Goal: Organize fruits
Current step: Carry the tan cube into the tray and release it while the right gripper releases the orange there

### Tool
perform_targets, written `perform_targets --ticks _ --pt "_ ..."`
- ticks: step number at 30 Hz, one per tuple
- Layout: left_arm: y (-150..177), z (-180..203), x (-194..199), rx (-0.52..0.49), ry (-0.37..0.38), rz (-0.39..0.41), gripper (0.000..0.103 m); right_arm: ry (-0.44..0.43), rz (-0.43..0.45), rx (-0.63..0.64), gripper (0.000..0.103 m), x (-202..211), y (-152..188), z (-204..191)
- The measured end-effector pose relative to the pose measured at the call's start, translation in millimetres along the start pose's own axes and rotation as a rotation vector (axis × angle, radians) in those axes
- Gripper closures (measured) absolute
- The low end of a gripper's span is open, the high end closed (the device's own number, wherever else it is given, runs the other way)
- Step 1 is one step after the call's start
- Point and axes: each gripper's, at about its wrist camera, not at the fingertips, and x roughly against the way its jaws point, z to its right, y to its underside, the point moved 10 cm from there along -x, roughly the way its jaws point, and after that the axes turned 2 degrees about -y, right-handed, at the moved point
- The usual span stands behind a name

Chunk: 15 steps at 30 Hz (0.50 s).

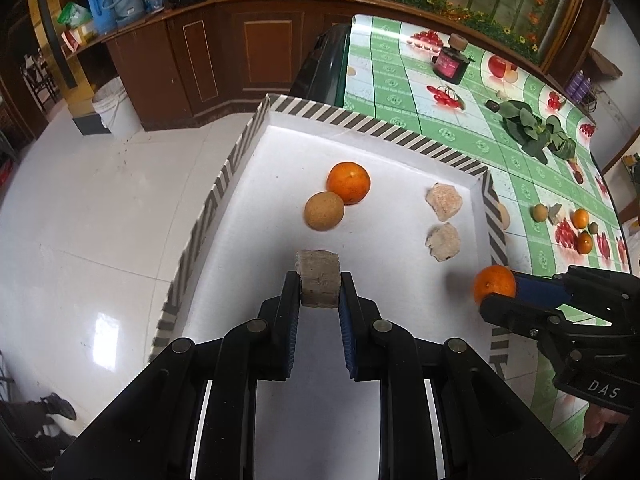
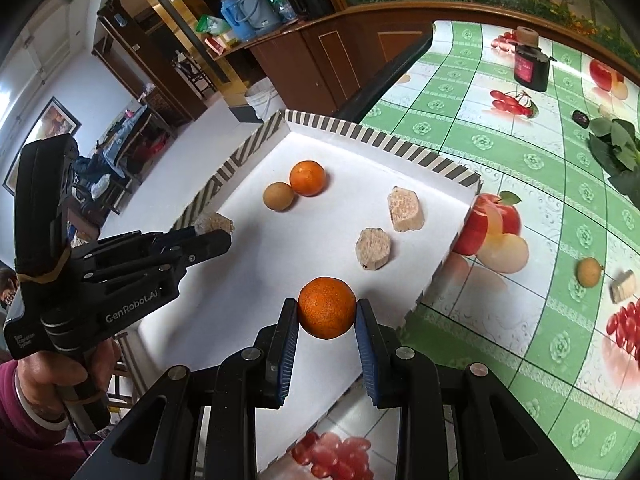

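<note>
In the left wrist view, the left gripper (image 1: 319, 290) is at the lower middle of the frame, and its two blue pads are pressed on a pale beige block (image 1: 318, 280), held above the white tray (image 1: 280, 152) with the striped rim. In the middle of the tray lie an orange (image 1: 348, 182) and a brown round fruit (image 1: 324, 211), touching each other. To their right are two more beige pieces (image 1: 444, 201), one above the other in the frame. At the right edge, the right gripper (image 1: 496, 288) comes in and holds a second orange (image 1: 494, 283) over the tray's right rim. The green tablecloth (image 1: 400, 64) with printed fruits fills the upper right.

In the right wrist view, the right gripper (image 2: 327, 314) at the lower middle is closed narrowly on the second orange (image 2: 327, 308), above the near part of the tray (image 2: 340, 160). At the left side a hand (image 2: 52, 372) holds the left gripper (image 2: 212, 228) with the beige block (image 2: 214, 222) over the tray's left rim. On the cloth at the right lie a small brown fruit (image 2: 589, 271) and a beige piece (image 2: 624, 286).
</note>
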Motion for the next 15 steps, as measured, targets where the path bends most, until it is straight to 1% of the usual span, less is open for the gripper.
perform_targets --ticks 7,15 --pt "-9 4 -16 -0.020 -0.007 -0.008 0.085 0.019 -0.034 0.018 0.075 -17 -4 3" --pt "-10 5 -30 -0.036 -0.013 -0.029 0.085 0.046 -0.069 0.032 0.075 -35 -3 7"
